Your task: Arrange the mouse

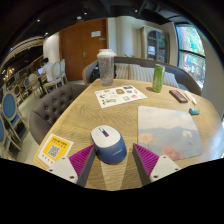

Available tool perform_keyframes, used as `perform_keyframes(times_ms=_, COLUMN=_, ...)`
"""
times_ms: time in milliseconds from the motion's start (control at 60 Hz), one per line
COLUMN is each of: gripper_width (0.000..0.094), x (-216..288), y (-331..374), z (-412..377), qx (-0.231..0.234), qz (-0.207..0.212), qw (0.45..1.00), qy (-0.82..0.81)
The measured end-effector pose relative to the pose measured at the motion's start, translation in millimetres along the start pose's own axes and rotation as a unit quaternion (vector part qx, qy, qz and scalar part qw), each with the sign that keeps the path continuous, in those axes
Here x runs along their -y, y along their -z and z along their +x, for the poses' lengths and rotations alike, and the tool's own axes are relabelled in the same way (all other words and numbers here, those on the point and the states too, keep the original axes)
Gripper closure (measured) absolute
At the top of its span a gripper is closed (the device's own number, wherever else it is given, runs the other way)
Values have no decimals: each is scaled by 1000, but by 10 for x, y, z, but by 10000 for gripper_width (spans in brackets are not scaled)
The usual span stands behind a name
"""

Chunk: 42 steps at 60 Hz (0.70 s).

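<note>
A blue and white computer mouse (108, 142) lies on the round wooden table (120, 115), between my two fingers near their tips. My gripper (114, 157) is open, with a pink pad on each side of the mouse and a gap showing at the sides. The mouse rests on the table, its near end between the pads and its far end reaching a little beyond them.
A pale pink mat (168, 130) lies to the right of the mouse. A yellow card (54, 149) lies to the left. A printed sheet (118, 96), a clear pitcher (106, 66), a green bottle (158, 77) and a dark case (178, 96) stand farther off. Grey chairs (45, 105) ring the table.
</note>
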State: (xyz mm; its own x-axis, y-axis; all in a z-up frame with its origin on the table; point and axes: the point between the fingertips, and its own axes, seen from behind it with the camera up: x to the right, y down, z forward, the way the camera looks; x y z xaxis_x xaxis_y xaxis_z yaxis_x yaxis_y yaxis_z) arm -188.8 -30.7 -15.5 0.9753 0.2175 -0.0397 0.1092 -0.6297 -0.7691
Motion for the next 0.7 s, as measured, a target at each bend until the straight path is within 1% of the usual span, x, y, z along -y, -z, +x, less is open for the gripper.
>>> perform_keyframes(times_ms=150, gripper_width=222, x=167, y=-205, z=59, qx=-3, qz=5, qw=1000, qy=-3)
perform_keyframes(times_ms=217, gripper_width=265, x=224, y=-282, z=58, qx=-3, qz=2, qw=1000, qy=-6)
perform_keyframes(times_ms=283, gripper_width=329, x=269, y=-338, z=64, qx=-6, qz=-3, qw=1000, qy=-12)
perform_keyframes(times_ms=367, gripper_width=342, x=272, y=-374, z=75, qx=-14, qz=-17, qw=1000, qy=-7)
perform_keyframes(times_ms=400, gripper_width=348, x=276, y=-377, z=76, qx=-17, qz=-17, qw=1000, qy=-7)
perform_keyframes(times_ms=467, gripper_width=388, x=311, y=-393, z=74, qx=-18, qz=-6, qw=1000, qy=-12)
perform_keyframes(times_ms=550, gripper_width=463, x=328, y=-383, z=50, qx=-18, qz=0, qw=1000, qy=-3)
perform_keyframes(times_ms=600, gripper_width=488, x=340, y=-359, z=24, qx=-19, qz=2, qw=1000, qy=1)
perform_keyframes(times_ms=633, gripper_width=494, x=417, y=-318, z=8, qx=-21, qz=15, qw=1000, qy=14)
perform_keyframes(times_ms=700, gripper_width=503, x=754, y=-104, z=-20, qx=-23, qz=58, qw=997, qy=35)
